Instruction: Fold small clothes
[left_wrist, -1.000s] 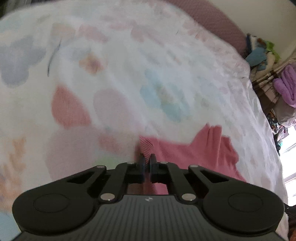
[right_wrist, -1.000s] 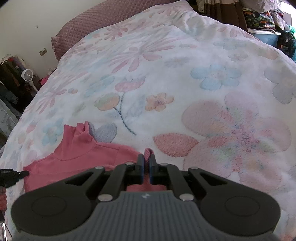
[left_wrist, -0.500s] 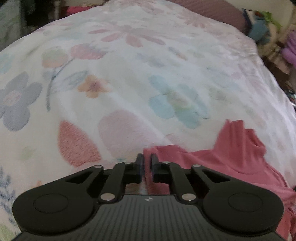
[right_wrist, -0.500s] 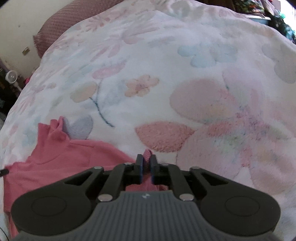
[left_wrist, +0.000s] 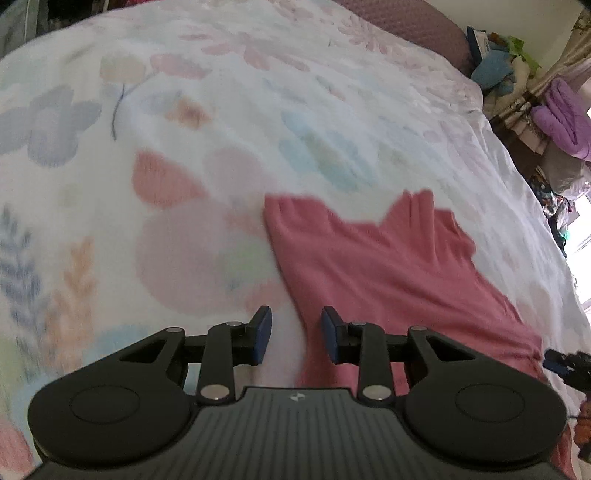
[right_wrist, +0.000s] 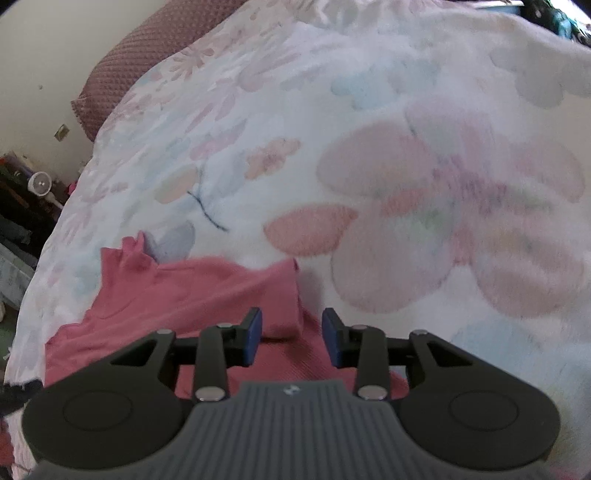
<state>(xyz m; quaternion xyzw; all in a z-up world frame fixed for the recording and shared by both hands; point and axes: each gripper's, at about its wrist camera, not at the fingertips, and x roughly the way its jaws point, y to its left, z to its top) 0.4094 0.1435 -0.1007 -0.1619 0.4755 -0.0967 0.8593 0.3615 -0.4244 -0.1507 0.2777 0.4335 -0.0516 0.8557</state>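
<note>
Pink fabric, a small high-necked top (left_wrist: 388, 266), was spread flat on a bed covered by a white floral blanket (left_wrist: 221, 110), its collar pointed away towards the far side of the bed. In the left wrist view the garment was seen to the right of centre, with its left edge running down between the fingers of the left gripper (left_wrist: 296, 334). Those fingers were caught opening, parted to a moderate gap; nothing was pressed by the blue pads, and the cloth edge merely lay beneath the gap. In the right wrist view the same top (right_wrist: 177, 291) was spread to the left and below, and a raised fold of its right sleeve or shoulder was seen between the fingers of the right gripper (right_wrist: 291, 336). These were likewise opening, and the pads appeared clear of the fold, though the blur left this slightly uncertain. 1 tip of the other gripper was glimpsed at the right edge of the left view, beside the garment's lower corner. A mauve textured pillow (right_wrist: 147, 62) was set at the head of the bed against a pale wall. Heaped clothing, with a purple bundle (left_wrist: 561, 114) among it, was piled beyond the bed's right side in the left view.
</note>
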